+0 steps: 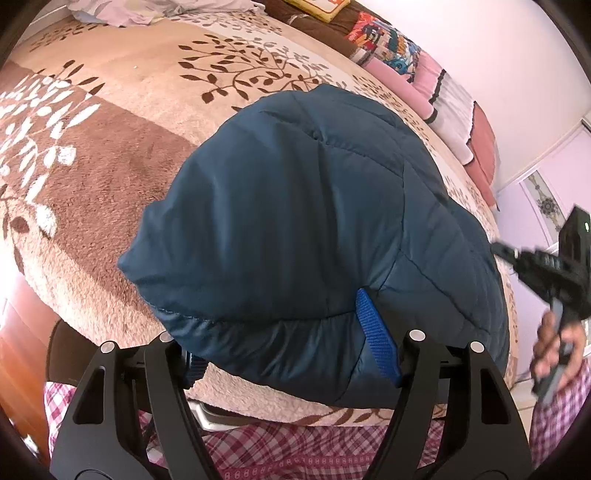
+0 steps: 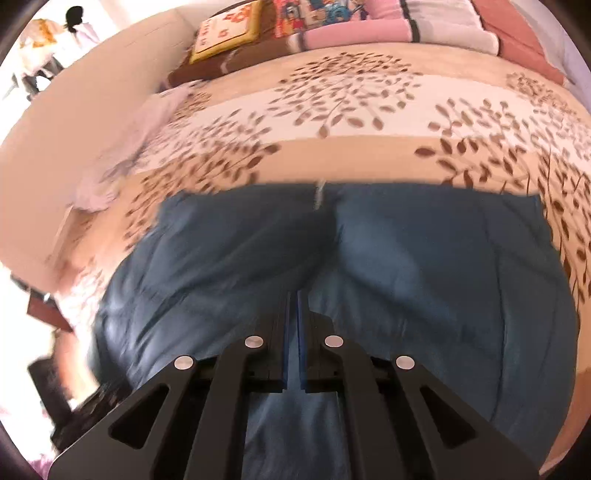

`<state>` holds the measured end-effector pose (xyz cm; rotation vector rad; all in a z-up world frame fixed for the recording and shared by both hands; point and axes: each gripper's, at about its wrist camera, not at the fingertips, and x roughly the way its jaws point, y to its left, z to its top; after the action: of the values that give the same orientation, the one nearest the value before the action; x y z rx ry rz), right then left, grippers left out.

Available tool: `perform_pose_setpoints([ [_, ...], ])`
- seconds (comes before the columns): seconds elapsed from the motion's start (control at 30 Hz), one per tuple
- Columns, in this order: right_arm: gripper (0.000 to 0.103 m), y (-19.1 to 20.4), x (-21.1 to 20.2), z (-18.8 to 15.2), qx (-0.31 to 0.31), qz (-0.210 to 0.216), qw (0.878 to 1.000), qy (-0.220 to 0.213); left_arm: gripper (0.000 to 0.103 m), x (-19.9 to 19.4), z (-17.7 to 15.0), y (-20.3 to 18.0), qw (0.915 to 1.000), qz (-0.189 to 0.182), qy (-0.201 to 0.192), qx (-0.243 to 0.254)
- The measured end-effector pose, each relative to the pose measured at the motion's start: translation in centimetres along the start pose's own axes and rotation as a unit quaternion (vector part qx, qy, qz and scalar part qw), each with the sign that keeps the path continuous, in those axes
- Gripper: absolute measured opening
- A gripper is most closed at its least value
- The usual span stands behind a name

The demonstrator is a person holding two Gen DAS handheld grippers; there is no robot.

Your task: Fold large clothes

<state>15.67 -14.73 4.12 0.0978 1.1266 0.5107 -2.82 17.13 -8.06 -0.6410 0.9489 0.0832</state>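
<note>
A dark teal quilted jacket (image 1: 303,229) lies folded on a bed with a beige and brown leaf-patterned blanket (image 1: 122,122). My left gripper (image 1: 288,332) is open, its blue-padded fingers (image 1: 376,332) spread around the jacket's near edge. In the left wrist view my right gripper (image 1: 498,248) is at the far right, held in a hand at the jacket's right side. In the right wrist view the jacket (image 2: 406,258) fills the lower half. My right gripper (image 2: 293,295) has its blue pads pressed together over the fabric; whether fabric is pinched between them is unclear.
Folded pink, white and colourful blankets (image 1: 443,99) are stacked along the far side of the bed by the wall. A pale crumpled garment (image 2: 122,155) lies on the blanket at the left. A yellow-edged cushion (image 2: 225,33) sits at the bed's far end.
</note>
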Motion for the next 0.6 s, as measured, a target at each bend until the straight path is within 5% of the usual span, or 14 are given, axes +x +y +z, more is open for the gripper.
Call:
perform_pose_setpoints([
  [0.23, 0.002, 0.1, 5.0, -2.0, -0.006, -0.038, 0.997, 0.071, 0.071, -0.3, -0.1, -0.2, 1.0, 0.005, -0.002, 0.001],
  [0.6, 0.0, -1.3, 8.0, -2.3, 0.018, -0.03, 0.996, 0.085, 0.071, 0.0, 0.1, -0.8, 0.9999, 0.012, -0.001, 0.003],
])
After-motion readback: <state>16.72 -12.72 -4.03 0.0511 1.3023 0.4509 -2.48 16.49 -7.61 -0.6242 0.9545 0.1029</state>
